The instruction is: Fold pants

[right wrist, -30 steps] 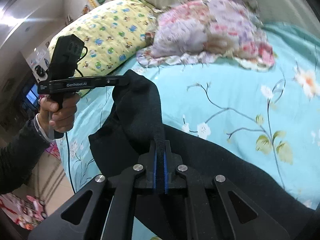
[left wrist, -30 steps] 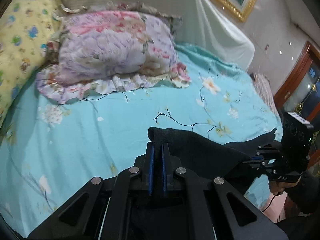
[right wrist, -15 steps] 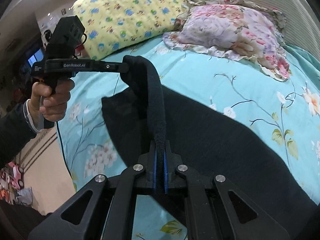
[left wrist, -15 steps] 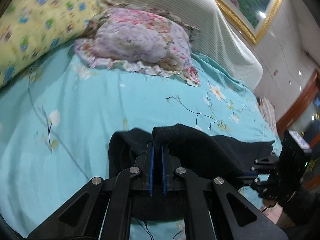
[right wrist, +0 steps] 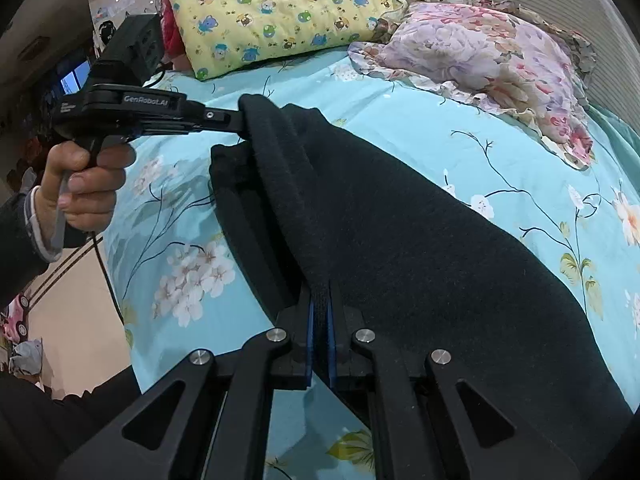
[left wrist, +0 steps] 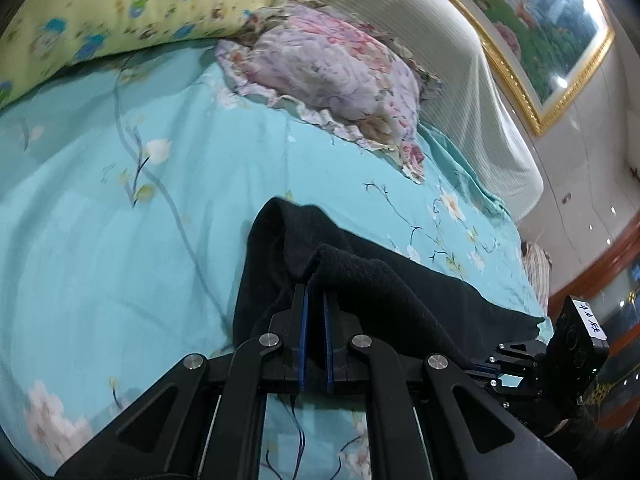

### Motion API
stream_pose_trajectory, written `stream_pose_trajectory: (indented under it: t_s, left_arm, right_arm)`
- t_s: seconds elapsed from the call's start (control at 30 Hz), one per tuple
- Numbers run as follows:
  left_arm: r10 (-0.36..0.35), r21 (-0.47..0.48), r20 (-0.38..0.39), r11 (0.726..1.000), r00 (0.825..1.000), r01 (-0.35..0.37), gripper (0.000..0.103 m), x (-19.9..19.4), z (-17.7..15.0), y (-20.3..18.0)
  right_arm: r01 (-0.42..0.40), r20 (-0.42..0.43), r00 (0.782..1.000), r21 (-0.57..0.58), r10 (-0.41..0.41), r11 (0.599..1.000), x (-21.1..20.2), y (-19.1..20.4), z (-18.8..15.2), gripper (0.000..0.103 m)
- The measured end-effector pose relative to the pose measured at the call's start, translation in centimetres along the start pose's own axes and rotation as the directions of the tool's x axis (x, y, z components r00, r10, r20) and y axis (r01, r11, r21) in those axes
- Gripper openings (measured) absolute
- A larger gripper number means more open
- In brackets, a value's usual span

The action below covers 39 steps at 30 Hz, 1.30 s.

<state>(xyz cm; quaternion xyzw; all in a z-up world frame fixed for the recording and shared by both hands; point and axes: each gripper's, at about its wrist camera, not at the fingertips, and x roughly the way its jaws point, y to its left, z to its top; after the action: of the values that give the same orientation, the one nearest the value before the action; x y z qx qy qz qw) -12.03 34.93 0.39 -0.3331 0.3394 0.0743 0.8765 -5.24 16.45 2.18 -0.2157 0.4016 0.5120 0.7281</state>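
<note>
Where the black pants [right wrist: 420, 240] lie across the turquoise flowered bedsheet [left wrist: 100, 220], their thick folded edge is lifted off the bed and stretched between the two grippers, while the rest of the cloth spreads flat toward the near edge of the bed. The left gripper [left wrist: 314, 296] is clamped on one end of that edge, dark fabric pinched between its blue pads, and the right gripper [right wrist: 319, 300] is clamped on the other end in the same way. The cloth is heavy and fuzzy, fleece-like, and hangs in soft rounded folds. Beyond the pants a wide stretch of sheet is bare up to a ruffled floral pillow [left wrist: 332, 76] and a yellow quilted pillow [right wrist: 276, 8] printed with small animals, both against a pale ribbed headboard cover [left wrist: 452, 64]. The left wrist view alone takes in a gold-framed picture [left wrist: 532, 28] on the wall and the far side of the bed, with the other gripper low at the right. Only the right wrist view shows the person's left hand [right wrist: 80, 184] around the handle, a dark sleeve, and the tan floor [right wrist: 76, 320] past the bed's near corner.
</note>
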Motion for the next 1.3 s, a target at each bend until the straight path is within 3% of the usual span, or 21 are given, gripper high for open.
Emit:
stream_pose_trajectory:
  t_s: [0.27,0.4,0.57,0.67,0.9,1.03,1.3]
  left_arm:
    - [0.048,-0.08,-0.004,0.996,0.999,-0.049,0.003,-1.2,-1.4,1.1]
    - [0.09,-0.12,0.003,0.989,0.996,-0.089,0.008,-2.4,-2.0,0.9]
    - [0.102,-0.185,0.014,0.978,0.995,-0.098,0.057,-4.0,-2.6,0.2]
    - [0.094,-0.227,0.007,0.97,0.996,-0.09,0.062,-4.4,-2.7,-0.5]
    - [0.114,-0.261,-0.046,0.958,0.992,-0.122,0.067,-3.6,-2.7,-2.6]
    - [0.132,-0.292,-0.088,0.944,0.987,-0.152,0.068,-2.6,-2.8,-3.1]
    - [0.168,-0.346,-0.132,0.916,0.977,-0.205,0.069,-0.7,-2.4,-3.4]
  right_arm:
    - [0.007,-0.009,1.0,-0.029,-0.007,1.0,0.1,0.4,0.0,0.007]
    - [-0.021,-0.026,0.999,0.001,0.021,1.0,0.2,0.2,-0.1,0.013]
    - [-0.1,0.003,0.995,0.054,0.1,0.994,-0.7,-0.2,-0.3,0.029]
    - [-0.125,0.031,0.992,0.085,0.123,0.989,-1.5,-0.5,-0.4,0.034]
    - [-0.158,0.111,0.984,0.212,0.137,0.964,-3.4,-3.6,-0.7,0.036]
    - [-0.148,0.149,0.983,0.278,0.11,0.949,-4.4,-5.8,-0.8,0.043]
    - [-0.12,0.182,0.982,0.378,0.053,0.918,-5.3,-10.1,-0.8,0.043]
